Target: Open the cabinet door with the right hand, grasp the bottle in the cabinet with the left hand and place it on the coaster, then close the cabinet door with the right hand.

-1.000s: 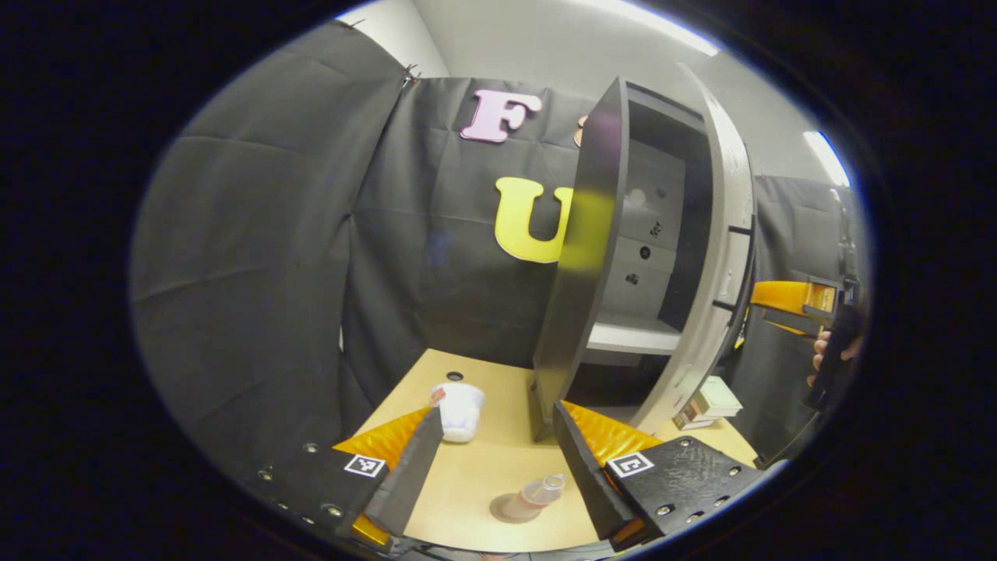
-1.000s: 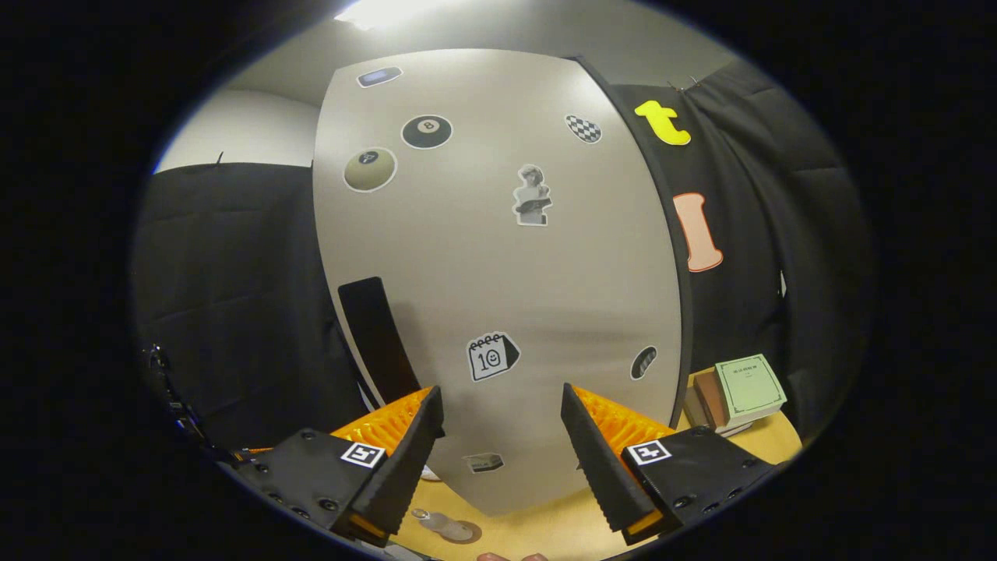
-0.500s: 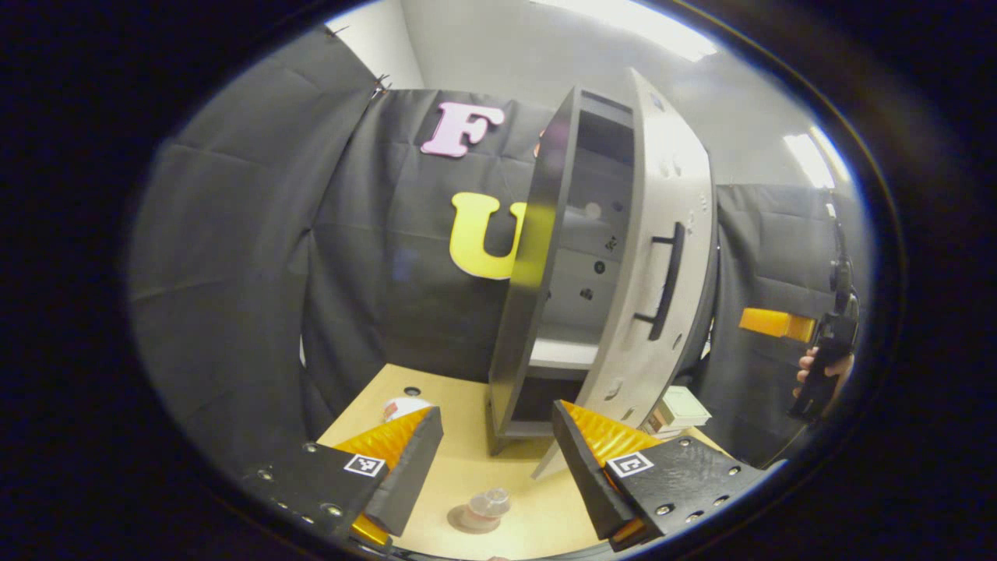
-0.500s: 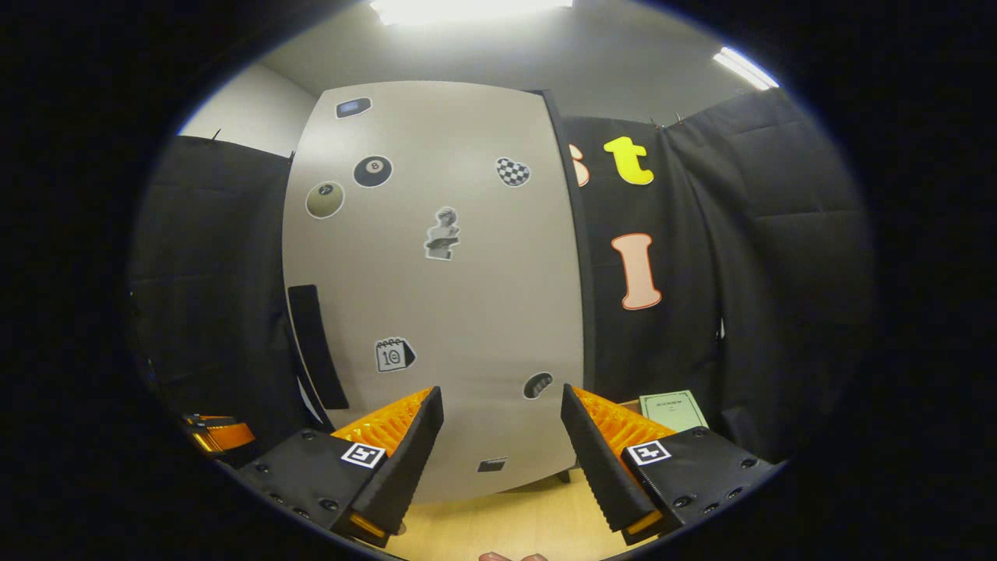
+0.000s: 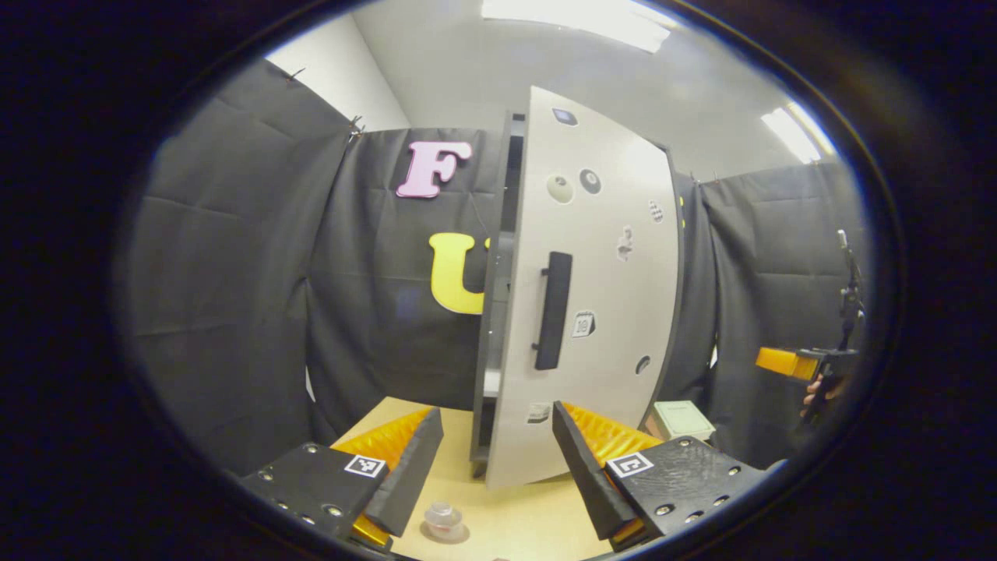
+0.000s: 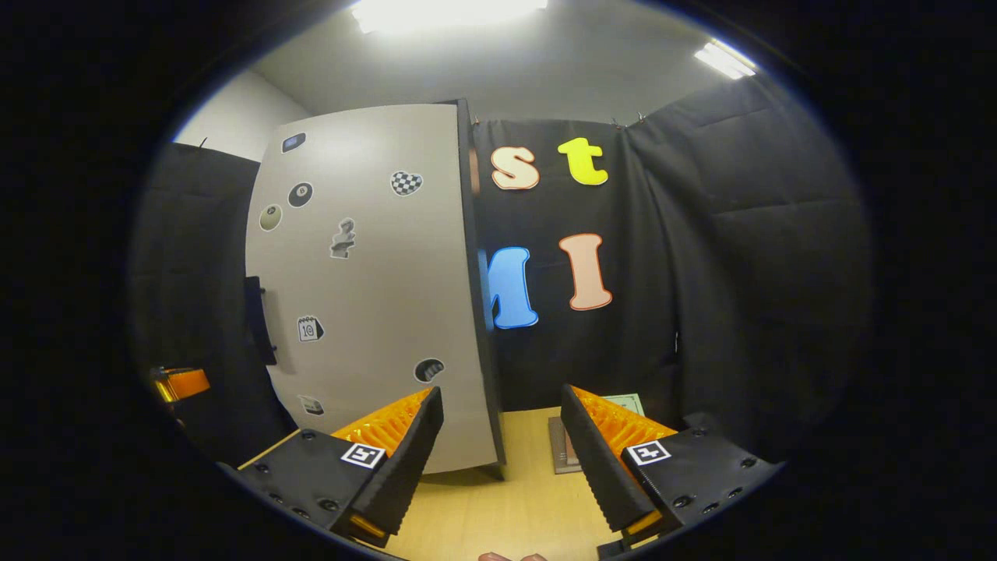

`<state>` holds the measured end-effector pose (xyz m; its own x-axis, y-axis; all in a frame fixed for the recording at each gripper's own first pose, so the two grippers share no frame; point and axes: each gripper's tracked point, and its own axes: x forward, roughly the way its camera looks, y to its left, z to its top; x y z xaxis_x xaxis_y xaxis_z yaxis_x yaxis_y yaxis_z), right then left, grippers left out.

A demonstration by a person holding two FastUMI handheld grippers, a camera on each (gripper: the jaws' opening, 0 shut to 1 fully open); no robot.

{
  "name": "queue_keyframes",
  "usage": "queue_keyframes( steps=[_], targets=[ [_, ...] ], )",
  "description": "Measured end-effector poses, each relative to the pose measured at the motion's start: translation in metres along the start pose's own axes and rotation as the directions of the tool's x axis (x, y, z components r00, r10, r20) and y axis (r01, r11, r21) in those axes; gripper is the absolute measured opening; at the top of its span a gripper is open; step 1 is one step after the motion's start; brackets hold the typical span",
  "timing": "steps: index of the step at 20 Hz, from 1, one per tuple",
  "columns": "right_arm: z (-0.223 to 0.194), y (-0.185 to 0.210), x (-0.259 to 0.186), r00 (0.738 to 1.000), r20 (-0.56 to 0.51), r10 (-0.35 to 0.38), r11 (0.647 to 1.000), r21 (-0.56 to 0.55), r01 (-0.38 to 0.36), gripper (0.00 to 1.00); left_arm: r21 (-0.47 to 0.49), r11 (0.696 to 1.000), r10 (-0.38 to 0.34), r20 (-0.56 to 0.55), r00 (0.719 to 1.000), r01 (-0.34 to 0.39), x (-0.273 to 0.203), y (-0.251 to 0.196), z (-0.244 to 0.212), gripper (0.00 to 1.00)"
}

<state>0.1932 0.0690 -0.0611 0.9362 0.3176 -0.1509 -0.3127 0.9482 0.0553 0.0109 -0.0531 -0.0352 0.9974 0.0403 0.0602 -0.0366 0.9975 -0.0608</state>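
Observation:
The tall cabinet's pale door (image 5: 592,312), dotted with stickers, stands almost shut; a thin gap remains along its left edge beside the black handle (image 5: 553,310). A small clear bottle (image 5: 442,516) stands upright on a round coaster (image 5: 459,534) on the table, just below my left gripper (image 5: 494,467), which is open and holds nothing. In the right gripper view the door (image 6: 366,288) fills the left side, and my right gripper (image 6: 502,460) is open and apart from it. Far right in the left gripper view, a hand holds the right gripper (image 5: 771,361).
The cabinet stands on a light wooden table (image 5: 537,518). A green-topped box (image 5: 679,419) lies right of the cabinet, also seen as a box (image 6: 627,403) past my right fingers. Black cloth walls surround the table. My left gripper (image 6: 175,383) peeks in left of the door.
The door has swung from wide open to nearly shut. My right gripper has drawn back from the door's face and turned right. The left view has pulled back from the bottle.

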Motion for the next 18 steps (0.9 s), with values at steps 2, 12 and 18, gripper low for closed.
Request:
queue_keyframes(
  steps=[2, 12, 18],
  targets=[
    [-0.003, -0.018, -0.007, 1.0, -0.002, 0.019, 1.0, 0.01, -0.019, 0.96, -0.029, 1.0, 0.005, 0.015, 1.0, -0.005, 0.001, -0.022, 0.002, 0.86],
    [-0.029, -0.009, -0.026, 0.988, -0.076, 0.138, 0.99, -0.026, -0.14, 0.98, -0.131, 0.989, 0.07, 0.013, 0.997, -0.068, -0.017, -0.054, 0.0, 0.86],
    [-0.035, 0.013, -0.026, 0.98, -0.086, 0.179, 0.983, -0.02, -0.181, 0.98, -0.129, 0.988, 0.1, 0.088, 0.991, -0.088, -0.021, -0.035, 0.028, 0.85]
  ],
)
